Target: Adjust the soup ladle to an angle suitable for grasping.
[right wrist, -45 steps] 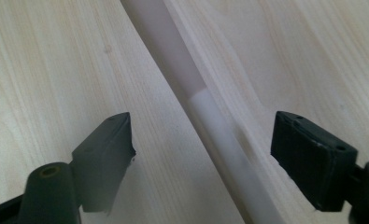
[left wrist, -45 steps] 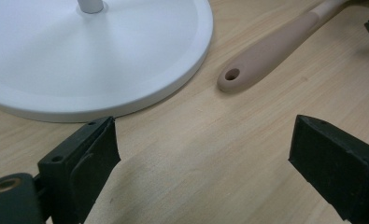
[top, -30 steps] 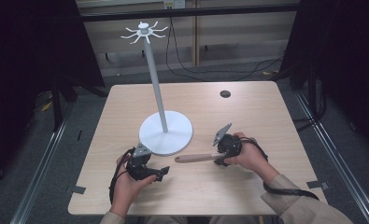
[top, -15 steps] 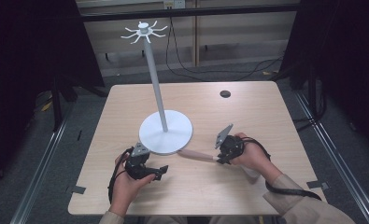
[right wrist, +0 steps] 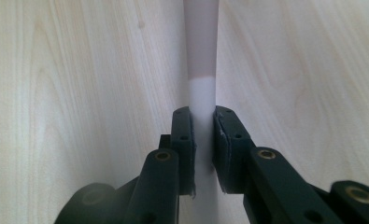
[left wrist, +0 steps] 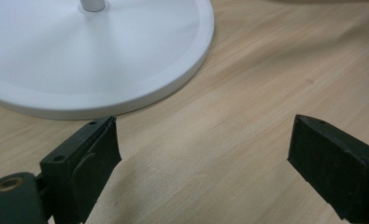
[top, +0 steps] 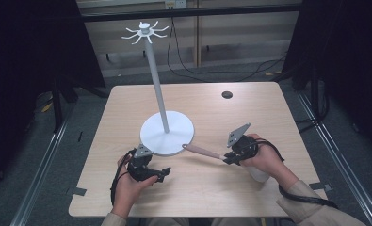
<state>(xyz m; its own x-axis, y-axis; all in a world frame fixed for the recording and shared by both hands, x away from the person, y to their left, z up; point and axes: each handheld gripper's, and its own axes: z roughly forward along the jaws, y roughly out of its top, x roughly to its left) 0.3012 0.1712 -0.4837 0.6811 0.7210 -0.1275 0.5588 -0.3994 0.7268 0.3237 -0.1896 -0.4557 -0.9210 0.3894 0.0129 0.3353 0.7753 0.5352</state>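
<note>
Left gripper (top: 161, 175), held in the person's left hand (top: 127, 186), sits low over the wooden table (top: 268, 108) near its front edge. In the left gripper view its 2 black jaws stand wide apart with bare wood between them: released, holding nothing. Just ahead of the jaws lies the round white base (left wrist: 88, 56) of the stand (top: 167, 134), whose thin pole (top: 156, 80) rises to a crown of curved hooks (top: 145, 33) at the top.

Between the 2 grippers runs a slim utensil handle (top: 203, 151), pinkish along most of its length and white at the gripped end. Its far tip touches or overlaps the rim of the base; which of these cannot be told.

Right gripper (top: 226, 159), held in the person's right hand (top: 263, 160), carries a grey three-cornered plate (top: 238, 134) on top. In the right gripper view the jaws are clenched on the white end of the handle (right wrist: 202, 102), which extends straight ahead of them over the wood.

Far beyond the right gripper, a small dark round disc (top: 227, 94) lies near the table's back edge.
</note>
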